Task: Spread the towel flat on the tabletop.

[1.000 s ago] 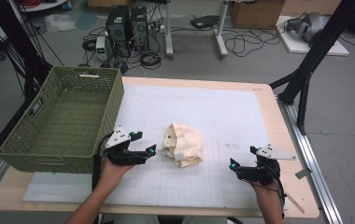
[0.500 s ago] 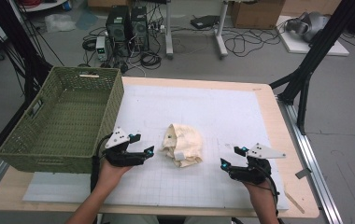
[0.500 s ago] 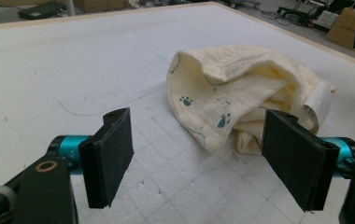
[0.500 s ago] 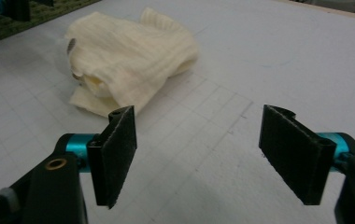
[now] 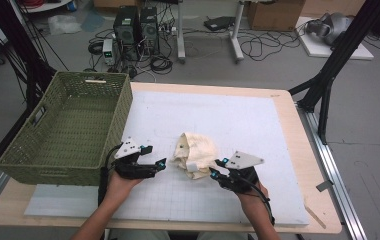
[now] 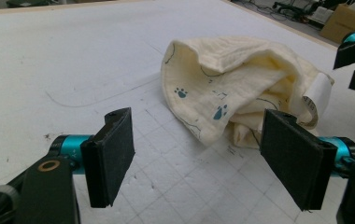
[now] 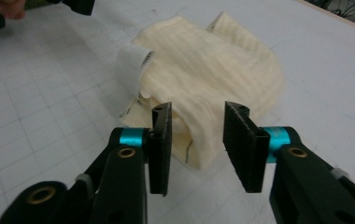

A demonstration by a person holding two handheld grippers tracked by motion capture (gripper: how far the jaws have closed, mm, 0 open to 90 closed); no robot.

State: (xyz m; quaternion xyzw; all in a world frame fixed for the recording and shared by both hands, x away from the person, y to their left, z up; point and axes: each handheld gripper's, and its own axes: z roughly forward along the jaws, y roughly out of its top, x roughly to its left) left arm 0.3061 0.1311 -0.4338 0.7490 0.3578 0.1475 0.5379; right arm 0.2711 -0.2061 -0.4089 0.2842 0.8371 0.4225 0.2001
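A crumpled cream cloth (image 5: 195, 152) with small blue paw prints (image 6: 231, 88) lies on the white gridded mat near its front middle. A white label (image 7: 131, 63) sticks out of it. My left gripper (image 5: 162, 165) rests just left of the cloth, open wide, the cloth a short way beyond its jaws (image 6: 199, 144). My right gripper (image 5: 217, 168) is at the cloth's near right edge. Its jaws (image 7: 196, 144) have just been closing and stand narrow, with a fold of the cloth (image 7: 203, 65) between them; the pads do not visibly press it.
A green woven basket (image 5: 113, 120) stands on the table's left side, close behind my left hand. The white mat (image 5: 238, 115) stretches bare behind and right of the cloth. The wooden table edge (image 5: 323, 200) runs along the right.
My right gripper has moved left across the mat up to the cloth, and its jaws have narrowed. The left gripper and the cloth have stayed put.
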